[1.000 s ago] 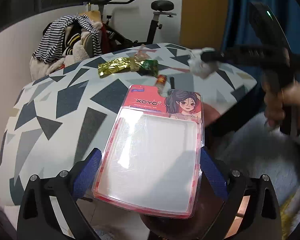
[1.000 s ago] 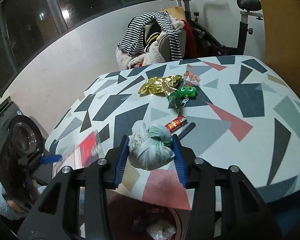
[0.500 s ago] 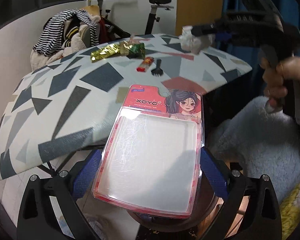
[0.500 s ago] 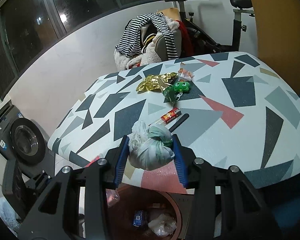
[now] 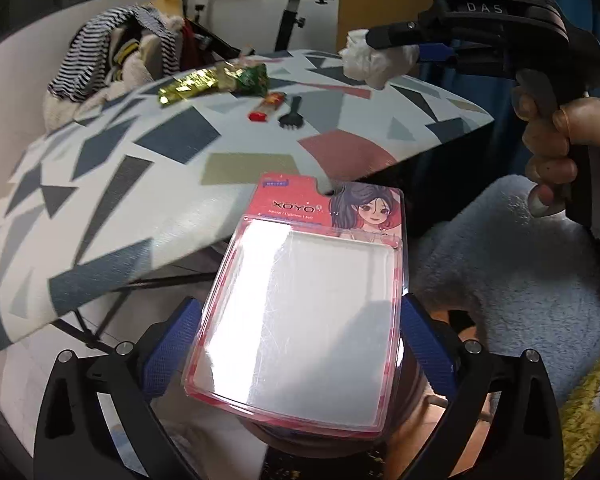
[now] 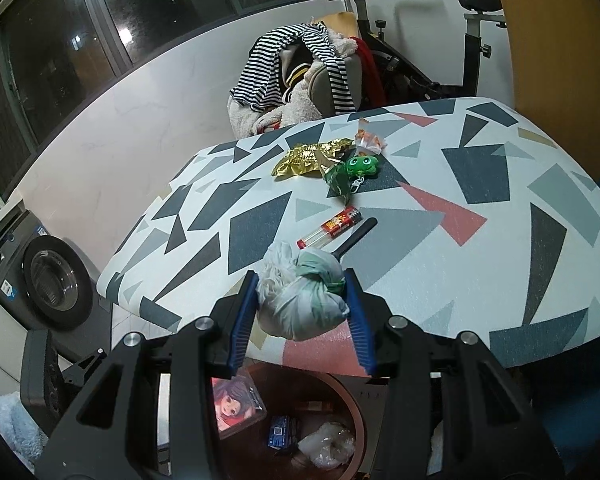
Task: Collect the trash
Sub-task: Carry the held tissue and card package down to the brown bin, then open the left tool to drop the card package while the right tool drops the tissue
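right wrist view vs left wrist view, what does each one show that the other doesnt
Only the right wrist view shows the front-loading washing machine, the green frog keychain and the inside of the round brown trash bin.

Only the left wrist view shows the person's hand on the right gripper's handle.

Both show the patterned table, the pink blister pack, the knotted white bag and the black plastic fork.
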